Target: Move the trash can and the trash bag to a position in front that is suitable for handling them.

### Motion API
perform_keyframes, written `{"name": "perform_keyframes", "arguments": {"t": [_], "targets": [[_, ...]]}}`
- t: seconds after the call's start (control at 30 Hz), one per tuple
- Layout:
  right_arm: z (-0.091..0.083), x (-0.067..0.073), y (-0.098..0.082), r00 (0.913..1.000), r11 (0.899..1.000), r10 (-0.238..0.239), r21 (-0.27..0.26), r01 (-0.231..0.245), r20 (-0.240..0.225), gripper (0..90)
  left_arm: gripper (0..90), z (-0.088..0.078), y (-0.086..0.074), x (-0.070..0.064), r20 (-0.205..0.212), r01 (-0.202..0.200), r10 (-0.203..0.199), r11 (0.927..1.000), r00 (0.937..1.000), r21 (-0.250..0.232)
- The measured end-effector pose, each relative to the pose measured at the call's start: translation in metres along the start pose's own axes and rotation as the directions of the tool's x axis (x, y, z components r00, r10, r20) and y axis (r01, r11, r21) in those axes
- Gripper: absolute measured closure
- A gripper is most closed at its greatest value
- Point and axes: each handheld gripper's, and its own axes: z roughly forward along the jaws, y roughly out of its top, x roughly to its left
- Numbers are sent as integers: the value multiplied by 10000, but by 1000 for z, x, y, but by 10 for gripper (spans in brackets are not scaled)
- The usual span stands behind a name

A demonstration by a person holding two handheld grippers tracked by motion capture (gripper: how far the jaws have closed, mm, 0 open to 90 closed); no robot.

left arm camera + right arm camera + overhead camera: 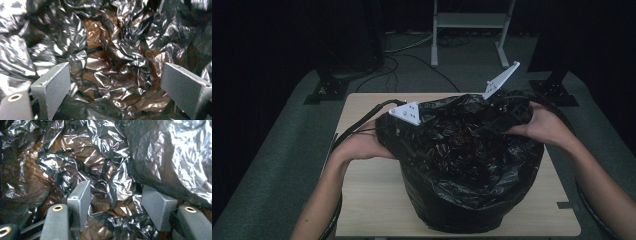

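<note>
a crumpled black plastic rubbish bag point(472, 170) sits on the pale wooden table point(372, 200), mouth up. the left gripper point(115, 82) and the right gripper point(115, 205) both reach into its mouth from opposite rims, jaws spread, film loose between them

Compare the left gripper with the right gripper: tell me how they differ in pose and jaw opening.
The left gripper has its jaws spread very wide; the right gripper has a narrower gap. From above, the left gripper's grey plate lies fairly flat, the right gripper's tilts steeply up. Both are open, pointing into the crumpled black bag, with film between the jaws.
</note>
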Motion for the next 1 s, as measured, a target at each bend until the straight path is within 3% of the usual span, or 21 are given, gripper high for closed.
{"name": "perform_keyframes", "arguments": {"t": [0.13, 0.3, 0.5, 0.67, 1.0], "targets": [[6, 4, 0, 9998, 9995, -167, 253, 164, 113, 381, 88, 2, 1, 0, 32, -97, 97, 9999, 9999, -48], [1, 17, 2, 9991, 9984, -387, 410, 393, -162, 376, 88, -6, 5, -3, -14, -250, 250, 9987, 9997, -445], [4, 29, -10, 9980, 9962, -510, 693, 535, -367, 379, 88, -2, 1, -7, -38, -295, 295, 9995, 9996, -111], [11, 34, -16, 9969, 9911, -667, 1129, 712, -425, 382, 88, -3, 1, -9, -19, -263, 262, 9994, 9997, -238], [-9, 39, -9, 9965, 9959, -776, 432, 789, -313, 372, 88, -23, 8, -14, -326, -224, 206, 9982, 9993, -552]]}}
